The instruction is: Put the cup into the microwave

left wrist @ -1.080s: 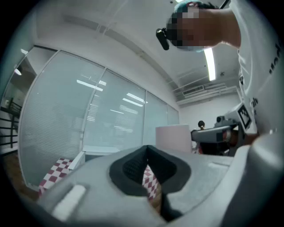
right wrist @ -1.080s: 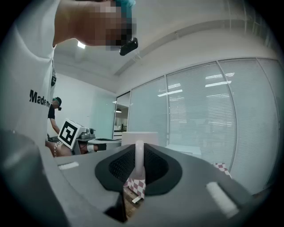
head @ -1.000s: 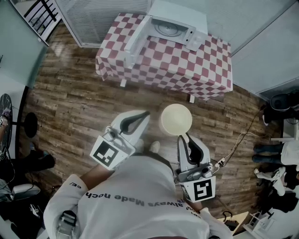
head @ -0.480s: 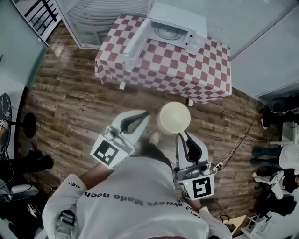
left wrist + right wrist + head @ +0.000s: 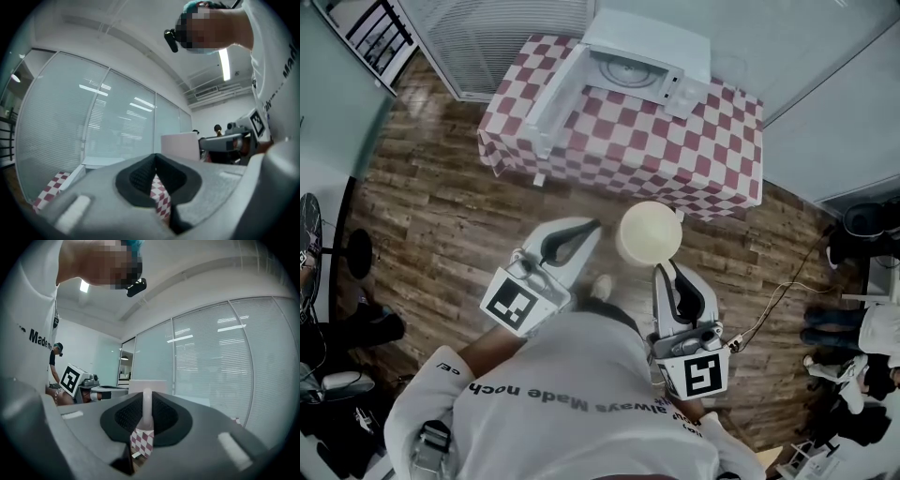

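Overhead, the cup (image 5: 649, 232) hangs in the right gripper (image 5: 668, 270), short of the checked table (image 5: 712, 159) and open microwave (image 5: 649, 42); the left gripper view shows the left gripper (image 5: 154, 174) pinched together on nothing; the right gripper view shows jaws clamped on the handle (image 5: 146, 411), so I'd carry it level, straight in.

Smooth cup (image 5: 649, 232), tablecloth (image 5: 694, 155), seemingly wooden floor (image 5: 441, 216)

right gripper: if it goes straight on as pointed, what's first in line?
Right gripper, shut on the cream round cup, points at the open white microwave on the red-checked table; table edge may come first, depth unclear.
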Demonstrator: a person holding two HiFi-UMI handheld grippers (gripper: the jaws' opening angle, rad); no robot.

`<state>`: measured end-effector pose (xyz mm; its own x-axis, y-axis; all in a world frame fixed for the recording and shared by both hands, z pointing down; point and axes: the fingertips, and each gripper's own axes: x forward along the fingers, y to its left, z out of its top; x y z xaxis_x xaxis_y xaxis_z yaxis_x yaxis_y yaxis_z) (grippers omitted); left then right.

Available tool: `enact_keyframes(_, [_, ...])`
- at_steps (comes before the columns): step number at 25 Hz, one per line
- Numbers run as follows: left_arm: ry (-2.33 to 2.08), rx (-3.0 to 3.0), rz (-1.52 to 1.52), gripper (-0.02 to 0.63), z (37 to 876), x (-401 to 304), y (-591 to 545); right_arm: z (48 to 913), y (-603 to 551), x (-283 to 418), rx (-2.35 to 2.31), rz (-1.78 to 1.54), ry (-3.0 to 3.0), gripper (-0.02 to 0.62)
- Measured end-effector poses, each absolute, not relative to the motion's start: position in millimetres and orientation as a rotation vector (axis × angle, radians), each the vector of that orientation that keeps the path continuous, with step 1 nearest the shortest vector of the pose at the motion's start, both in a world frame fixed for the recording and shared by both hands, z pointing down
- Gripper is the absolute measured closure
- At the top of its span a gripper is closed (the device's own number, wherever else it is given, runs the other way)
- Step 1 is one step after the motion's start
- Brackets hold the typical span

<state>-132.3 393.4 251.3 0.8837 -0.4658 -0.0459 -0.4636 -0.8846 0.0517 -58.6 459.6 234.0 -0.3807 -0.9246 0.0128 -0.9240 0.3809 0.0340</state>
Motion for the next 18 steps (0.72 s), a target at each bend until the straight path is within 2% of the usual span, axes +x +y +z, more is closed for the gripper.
enact_keyframes(10, [-0.828, 3.002, -0.07, 0.601, 255.3, -73.1, 348.5, 238.0, 417.3, 1.2, 1.656, -0.042, -2.63, 0.554])
enact_keyframes(18, [-0.882, 2.98, -0.062, 0.601, 260.9, -55.5, 335.4, 241.4, 403.4, 25.2, 1.645, -0.038, -2.644, 0.554])
